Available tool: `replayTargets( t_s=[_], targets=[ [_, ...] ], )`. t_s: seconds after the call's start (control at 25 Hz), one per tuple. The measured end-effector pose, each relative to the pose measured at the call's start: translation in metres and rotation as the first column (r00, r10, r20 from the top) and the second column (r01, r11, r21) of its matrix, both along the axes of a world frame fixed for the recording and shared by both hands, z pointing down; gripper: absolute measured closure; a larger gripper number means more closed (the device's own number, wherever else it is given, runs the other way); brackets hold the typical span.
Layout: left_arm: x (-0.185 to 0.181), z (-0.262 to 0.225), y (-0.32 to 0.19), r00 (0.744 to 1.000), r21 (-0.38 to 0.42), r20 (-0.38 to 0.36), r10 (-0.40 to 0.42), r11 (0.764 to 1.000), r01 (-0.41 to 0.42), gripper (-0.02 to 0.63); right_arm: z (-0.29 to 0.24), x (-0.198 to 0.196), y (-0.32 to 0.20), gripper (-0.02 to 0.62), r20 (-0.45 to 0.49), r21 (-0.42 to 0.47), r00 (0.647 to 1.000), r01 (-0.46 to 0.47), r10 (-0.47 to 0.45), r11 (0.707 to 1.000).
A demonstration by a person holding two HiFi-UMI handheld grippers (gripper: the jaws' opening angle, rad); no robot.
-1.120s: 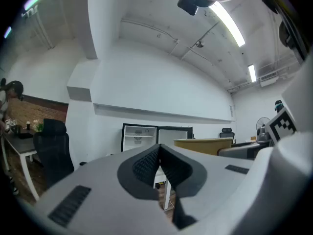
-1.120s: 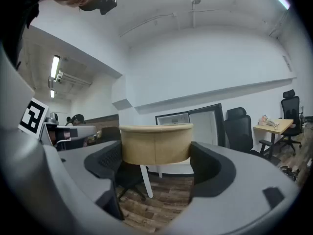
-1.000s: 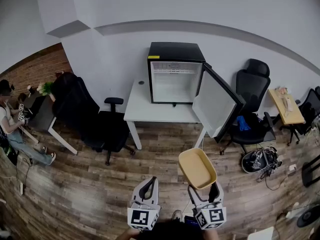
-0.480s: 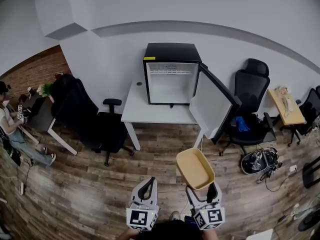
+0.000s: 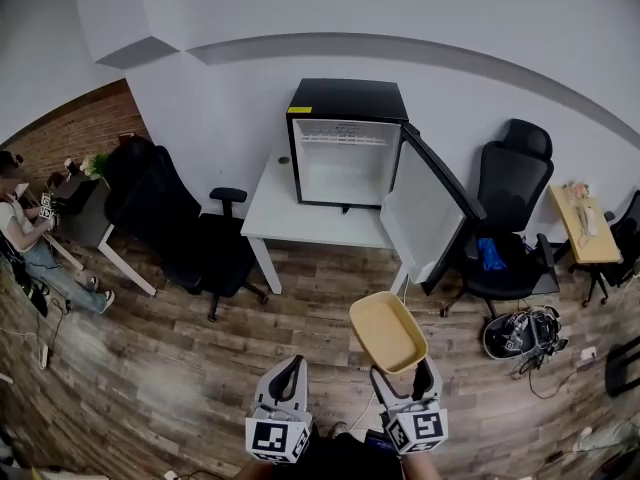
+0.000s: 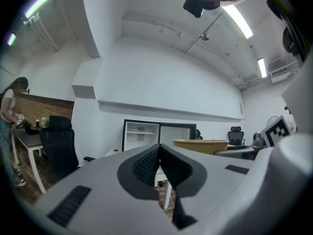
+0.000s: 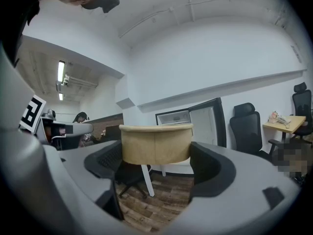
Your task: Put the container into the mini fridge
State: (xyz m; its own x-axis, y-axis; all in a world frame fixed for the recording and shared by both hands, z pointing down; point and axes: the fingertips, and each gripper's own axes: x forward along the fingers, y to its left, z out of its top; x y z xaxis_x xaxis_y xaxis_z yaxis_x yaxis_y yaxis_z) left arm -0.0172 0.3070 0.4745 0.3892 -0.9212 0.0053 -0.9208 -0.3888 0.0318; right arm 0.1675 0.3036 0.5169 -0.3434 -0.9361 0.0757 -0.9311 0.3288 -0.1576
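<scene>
A tan, tub-shaped container point(image 5: 387, 331) is held by its near end in my right gripper point(image 5: 400, 371), which is shut on it; in the right gripper view the container point(image 7: 155, 143) fills the gap between the fingers. My left gripper point(image 5: 291, 372) is beside it, shut with nothing in it, its pads point(image 6: 146, 164) pressed together. The black mini fridge point(image 5: 348, 142) stands on a white table point(image 5: 310, 216) against the far wall. Its door point(image 5: 430, 210) hangs open to the right and the white inside is bare. The fridge point(image 6: 159, 132) is well ahead of both grippers.
Black office chairs stand left point(image 5: 175, 223) and right point(image 5: 510, 223) of the table. A wooden side table point(image 5: 580, 224) is at far right, cables and gear point(image 5: 520, 331) lie on the wood floor. A person point(image 5: 28, 238) sits at a desk far left.
The view has shifted slightly; the fridge and table sit a little lower and nearer in the head view. Both grippers keep their hold and pose, the container still in the right one.
</scene>
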Motion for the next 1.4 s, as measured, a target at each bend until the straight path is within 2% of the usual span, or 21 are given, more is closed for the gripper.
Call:
replayTargets(
  t_s=[0.16,0.32,0.48,0.64,1.0,1.16,1.4],
  targets=[
    [-0.001,0.000,-0.023,1.000,-0.006,0.011,-0.024,1.000,0.024,0.598,0.000,-0.002,-0.027,0.161,0.016,-0.006,1.000,0.017,-0.017,1.000],
    [-0.001,-0.001,-0.068,0.999,-0.006,-0.013,-0.040,0.999,0.040,0.598,0.003,-0.009,-0.068,0.161,0.024,-0.003,0.999,0.023,-0.022,1.000],
    [0.001,-0.002,-0.125,1.000,0.025,0.001,0.001,1.000,-0.001,0.598,0.001,-0.019,-0.118,0.161,0.014,0.006,1.000,0.011,-0.012,1.000],
    [-0.003,0.000,-0.191,0.998,0.019,-0.004,0.055,0.998,-0.055,0.598,-0.005,-0.030,-0.179,0.161,0.001,0.008,1.000,-0.021,0.021,1.000],
    [-0.045,-0.014,-0.333,0.989,-0.018,-0.034,0.145,0.989,-0.146,0.598,-0.012,-0.067,-0.326,0.161,-0.024,0.002,0.993,-0.116,0.116,0.993],
    [-0.061,-0.015,-0.380,0.986,-0.012,-0.030,0.165,0.986,-0.165,0.598,-0.016,-0.081,-0.378,0.161,-0.033,0.018,0.989,-0.145,0.146,0.989],
    [-0.071,-0.015,-0.422,0.984,-0.029,-0.047,0.171,0.985,-0.173,0.598,-0.019,-0.085,-0.424,0.161,-0.040,0.025,0.984,-0.170,0.171,0.985]
  ],
)
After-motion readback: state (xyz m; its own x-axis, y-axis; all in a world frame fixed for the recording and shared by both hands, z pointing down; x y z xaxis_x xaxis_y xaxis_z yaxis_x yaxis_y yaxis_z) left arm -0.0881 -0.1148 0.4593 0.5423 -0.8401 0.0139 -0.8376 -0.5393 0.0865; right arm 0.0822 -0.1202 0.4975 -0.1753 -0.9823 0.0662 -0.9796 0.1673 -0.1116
